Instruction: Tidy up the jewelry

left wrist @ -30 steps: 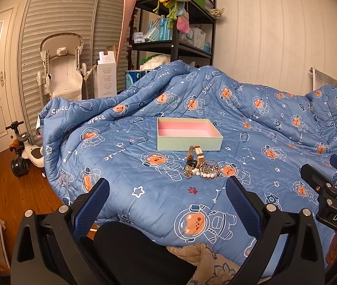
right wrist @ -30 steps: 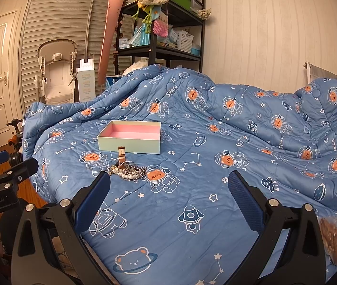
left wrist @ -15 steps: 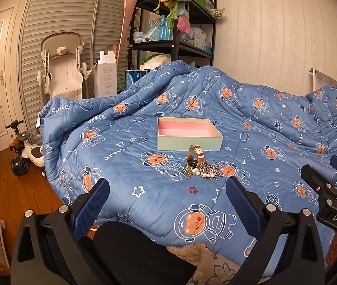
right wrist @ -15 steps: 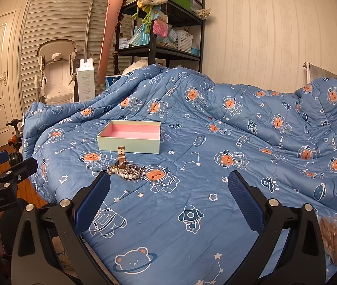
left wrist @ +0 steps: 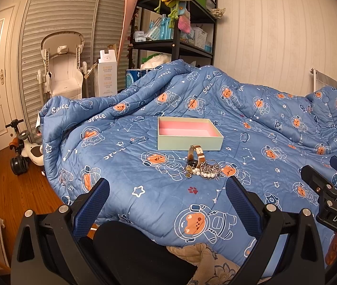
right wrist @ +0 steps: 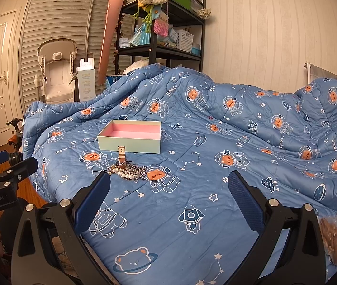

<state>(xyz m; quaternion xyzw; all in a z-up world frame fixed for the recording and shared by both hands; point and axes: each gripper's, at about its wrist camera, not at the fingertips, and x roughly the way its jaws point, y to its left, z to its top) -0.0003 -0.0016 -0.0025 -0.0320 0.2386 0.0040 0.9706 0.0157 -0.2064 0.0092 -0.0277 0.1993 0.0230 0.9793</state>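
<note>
Nearest, the left gripper (left wrist: pixel 167 204) hangs over the near edge of the bed with its blue-padded fingers (left wrist: pixel 92 206) spread wide and nothing between them. The right gripper (right wrist: pixel 168 199) is likewise wide apart and empty above the blue space-print quilt (right wrist: pixel 215 185), further along the same near edge.

Beyond the fingertips, a small heap of jewelry (left wrist: pixel 202 169) lies on the quilt: a pearl bracelet (right wrist: pixel 123 174) tangled with silvery chains, and a brown-strapped watch (left wrist: pixel 195 155) standing up at the heap's far side. Neither gripper touches it; in the right wrist view it sits just past the left-hand finger.

Just behind the watch rests an open pale green box (left wrist: pixel 189 134) with a pink lining, lying flat on the quilt toward the bed's left side, nothing visible inside.

Farther back the quilt bunches up against a black shelf unit (left wrist: pixel 177 35), with a white high chair (left wrist: pixel 61 66) and a louvred closet door at the far left.
</note>
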